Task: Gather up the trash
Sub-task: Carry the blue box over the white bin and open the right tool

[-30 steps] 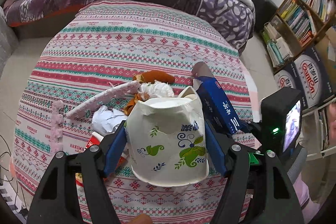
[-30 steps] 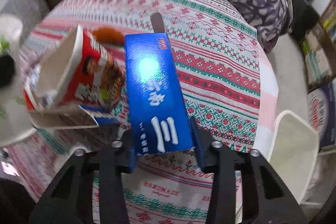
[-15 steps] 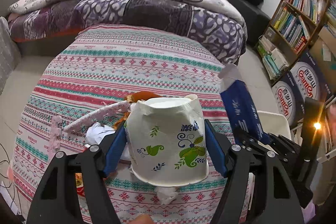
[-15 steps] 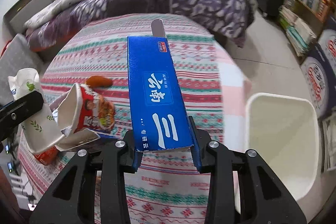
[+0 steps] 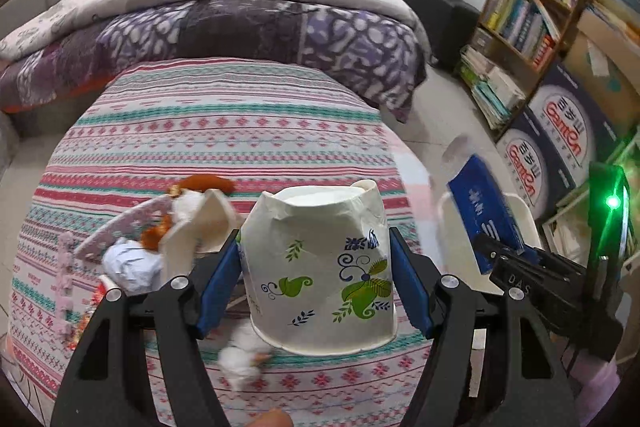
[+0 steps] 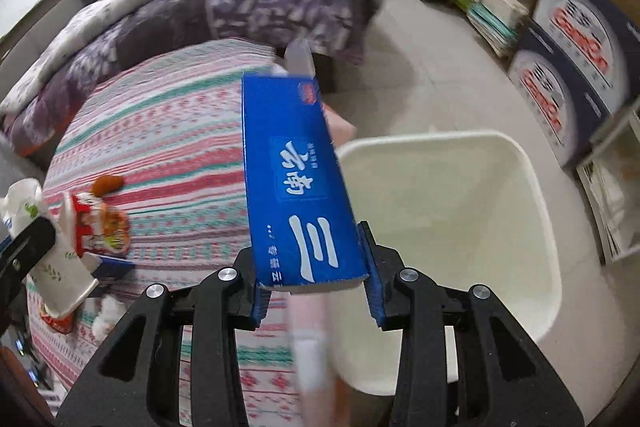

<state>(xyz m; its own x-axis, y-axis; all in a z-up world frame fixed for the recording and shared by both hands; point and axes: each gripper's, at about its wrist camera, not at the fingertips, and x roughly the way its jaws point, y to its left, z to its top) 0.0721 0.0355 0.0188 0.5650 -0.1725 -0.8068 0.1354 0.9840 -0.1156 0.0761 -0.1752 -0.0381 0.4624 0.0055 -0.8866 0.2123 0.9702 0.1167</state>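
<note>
Two pieces of trash are held at once, one in each gripper. The left gripper is clamped on a crumpled paper cup, which is carried above the near edge of the striped tablecloth. The right gripper is closed on the lower end of a blue carton, whose upper end stands over the table's right edge, just beside the rim of the white bin on the floor. The bin appears empty as far as its inside can be seen.

Remaining trash is noted near the left edge of the cloth: a red noodle cup, a crumpled tissue, a white wad at the near edge, and an orange-brown scrap further in.

The step in hand is judged to be the carry to the bin, with nothing yet deposited. For the next move, the carton would need to be brought squarely over the bin opening before the jaws are released; the cup would then follow. A release made too early risks the carton striking the rim and falling to the floor.
</note>
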